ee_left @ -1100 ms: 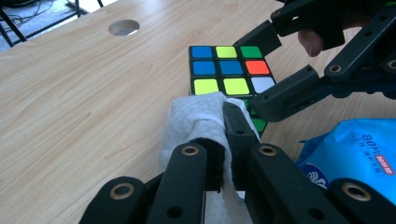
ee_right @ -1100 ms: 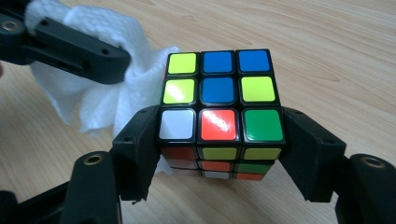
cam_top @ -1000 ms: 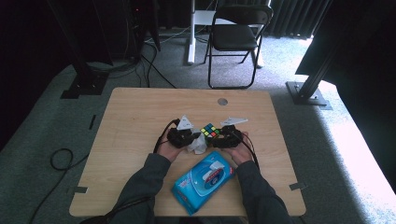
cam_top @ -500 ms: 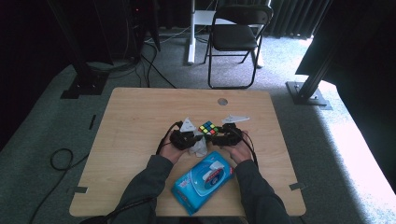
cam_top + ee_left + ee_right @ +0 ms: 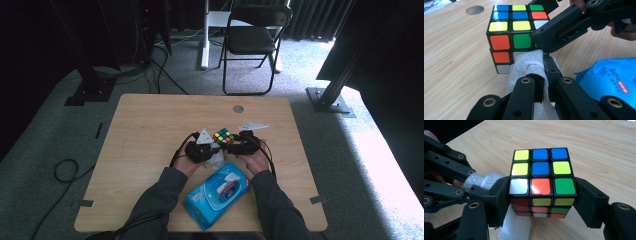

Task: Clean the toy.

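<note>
- Since the earlier high-view frames almost nothing has shifted: both hands stay at mid-bench, the cube between them, the wipes pack in the same spot near the front edge.
- Right tool (image 5: 541, 195) clamped on the Rubik's cube (image 5: 541, 173); one jaw on each side of the cube's lower part, pads pressed to opposite faces.
- Cube stands on the wooden bench (image 5: 150, 130), roughly centre, top face showing yellow, blue, white, orange and green stickers.
- Left tool (image 5: 541, 87) jaws drawn close together, pinching a crumpled white wet wipe (image 5: 526, 65).
- The wipe's bunched end is pressed against the cube's side face, low down, touching the bottom rows of stickers next to the right tool's jaw.
- In the high view the left tool (image 5: 200, 149) and right tool (image 5: 245, 145) flank the cube (image 5: 224, 136), each tool in one of the person's hands, dark sleeves coming in from the bottom.
- Blue pack of wet wipes (image 5: 217, 194) lies flat on the bench just in front of the hands, between the forearms, tilted diagonally.
- Round cable hole (image 5: 238, 108) in the bench behind the cube, well apart.
</note>
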Tool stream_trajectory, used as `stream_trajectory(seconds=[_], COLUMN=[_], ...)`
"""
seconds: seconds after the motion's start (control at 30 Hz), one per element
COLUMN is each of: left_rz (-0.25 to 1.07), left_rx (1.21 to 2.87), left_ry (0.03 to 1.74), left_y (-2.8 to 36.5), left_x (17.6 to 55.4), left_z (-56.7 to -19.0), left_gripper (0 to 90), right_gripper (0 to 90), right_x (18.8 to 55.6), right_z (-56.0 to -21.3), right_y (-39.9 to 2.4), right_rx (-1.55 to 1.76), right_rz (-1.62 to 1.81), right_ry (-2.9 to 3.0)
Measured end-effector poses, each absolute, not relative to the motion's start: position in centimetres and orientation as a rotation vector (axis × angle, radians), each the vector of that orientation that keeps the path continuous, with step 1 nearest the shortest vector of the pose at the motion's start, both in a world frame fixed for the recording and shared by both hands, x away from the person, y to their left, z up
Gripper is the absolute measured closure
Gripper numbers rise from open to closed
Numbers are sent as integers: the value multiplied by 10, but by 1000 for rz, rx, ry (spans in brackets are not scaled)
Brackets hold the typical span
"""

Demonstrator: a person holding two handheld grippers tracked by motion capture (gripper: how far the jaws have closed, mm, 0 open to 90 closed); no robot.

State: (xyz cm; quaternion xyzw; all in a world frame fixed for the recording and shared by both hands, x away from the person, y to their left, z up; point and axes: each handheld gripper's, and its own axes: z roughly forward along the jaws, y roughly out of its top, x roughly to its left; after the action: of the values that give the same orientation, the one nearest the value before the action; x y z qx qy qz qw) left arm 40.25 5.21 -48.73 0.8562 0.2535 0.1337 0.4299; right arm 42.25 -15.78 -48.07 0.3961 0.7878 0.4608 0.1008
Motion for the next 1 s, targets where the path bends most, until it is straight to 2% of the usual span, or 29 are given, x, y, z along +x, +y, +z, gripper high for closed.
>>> stream_trajectory(seconds=[1.0], left_rz=[351], left_rx=[2164], left_ry=[693], left_y=[67], left_x=[414], left_z=[-493], left_gripper=[872], right_gripper=[338], right_x=[421], right_z=[-480], right_y=[-159], right_rx=[1152], right_rz=[1388], right_ry=[2366])
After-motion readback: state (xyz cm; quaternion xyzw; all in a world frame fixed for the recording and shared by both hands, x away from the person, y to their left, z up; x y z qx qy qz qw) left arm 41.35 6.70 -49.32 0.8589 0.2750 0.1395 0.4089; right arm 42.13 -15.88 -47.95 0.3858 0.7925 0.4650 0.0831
